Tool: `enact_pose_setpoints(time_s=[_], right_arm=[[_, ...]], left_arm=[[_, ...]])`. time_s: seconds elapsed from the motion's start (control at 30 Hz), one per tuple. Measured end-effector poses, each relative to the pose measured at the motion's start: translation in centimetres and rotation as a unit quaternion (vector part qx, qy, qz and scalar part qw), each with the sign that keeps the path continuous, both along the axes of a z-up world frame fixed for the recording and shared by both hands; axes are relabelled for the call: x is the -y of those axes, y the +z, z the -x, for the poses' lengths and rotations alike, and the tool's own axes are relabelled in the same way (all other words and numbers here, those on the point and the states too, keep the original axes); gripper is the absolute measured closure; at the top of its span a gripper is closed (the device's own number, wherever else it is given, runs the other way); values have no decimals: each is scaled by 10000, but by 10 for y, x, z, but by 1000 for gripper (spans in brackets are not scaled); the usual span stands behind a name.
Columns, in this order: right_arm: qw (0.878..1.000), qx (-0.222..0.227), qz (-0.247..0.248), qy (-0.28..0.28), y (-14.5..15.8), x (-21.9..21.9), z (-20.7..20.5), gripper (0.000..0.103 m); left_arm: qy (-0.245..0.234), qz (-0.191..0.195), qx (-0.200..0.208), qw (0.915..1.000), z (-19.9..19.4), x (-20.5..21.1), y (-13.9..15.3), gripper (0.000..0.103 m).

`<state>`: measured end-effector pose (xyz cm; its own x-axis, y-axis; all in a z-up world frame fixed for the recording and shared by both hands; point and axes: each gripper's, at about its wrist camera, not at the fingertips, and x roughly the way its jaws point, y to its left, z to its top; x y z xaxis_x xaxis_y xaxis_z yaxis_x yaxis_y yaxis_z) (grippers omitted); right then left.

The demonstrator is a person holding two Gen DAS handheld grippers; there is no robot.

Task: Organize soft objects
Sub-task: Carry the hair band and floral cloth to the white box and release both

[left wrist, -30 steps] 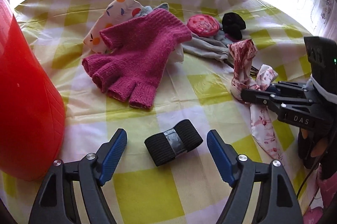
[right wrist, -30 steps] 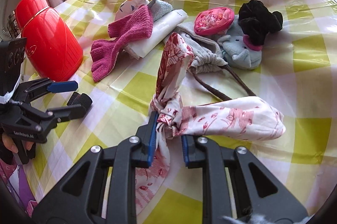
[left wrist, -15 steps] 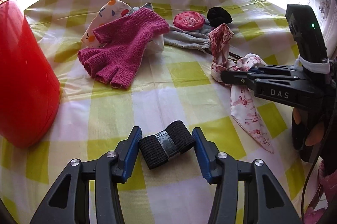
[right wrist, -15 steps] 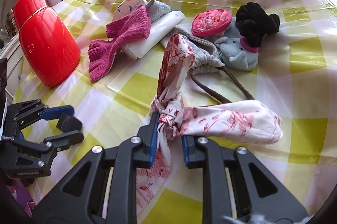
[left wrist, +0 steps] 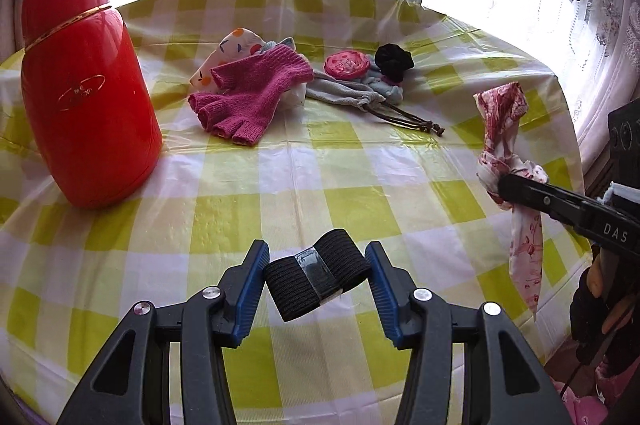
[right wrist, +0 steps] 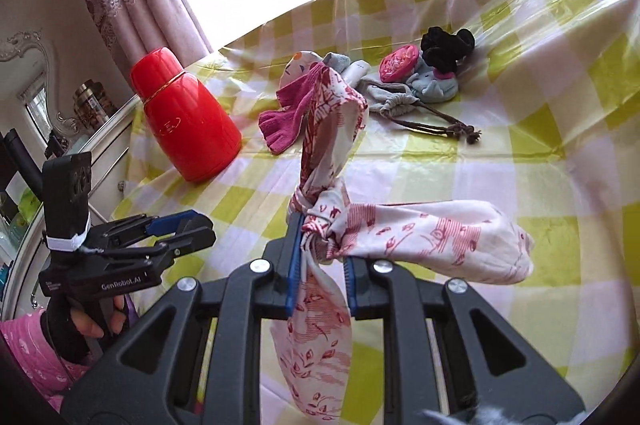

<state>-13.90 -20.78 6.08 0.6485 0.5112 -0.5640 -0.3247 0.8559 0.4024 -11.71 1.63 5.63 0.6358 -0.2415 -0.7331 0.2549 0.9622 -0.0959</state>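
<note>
Two grippers, each w/ one soft item lifted above checked table (left wrist: 320, 161).
Left gripper (left wrist: 316, 275) half-closed on black band (left wrist: 318, 279), long axis across jaws; right gripper (right wrist: 320, 257) nearly shut on knotted cloth (right wrist: 328, 225), ends hanging; pile (left wrist: 280, 85) lies far ahead.

Tabletop (left wrist: 320, 177) covering: glossy plastic sheet, creased, checked yellow and white. Flask (left wrist: 86, 85): smooth, shiny red finish with a gold band. Glove (left wrist: 250, 95): pink knit, fuzzy and matt. Band (left wrist: 318, 279): black ribbed elastic cloth, a strip of clear shiny tape round it. Scarf (right wrist: 420, 237): thin printed woven cloth, matt. Pouch (left wrist: 344, 93): grey soft cloth with brown cords.
</note>
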Motion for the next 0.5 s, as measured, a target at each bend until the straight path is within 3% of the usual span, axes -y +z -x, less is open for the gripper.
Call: enact_pose_setpoints(time_s=[0.13, 0.5], right_arm=[[9999, 38, -126, 12, 11, 0, 12, 82], [9965, 628, 228, 495, 57, -47, 43, 82]], left_arm=[[-111, -27, 193, 9997, 16, 3, 13, 52], [1, -315, 752, 9967, 58, -23, 49, 52]])
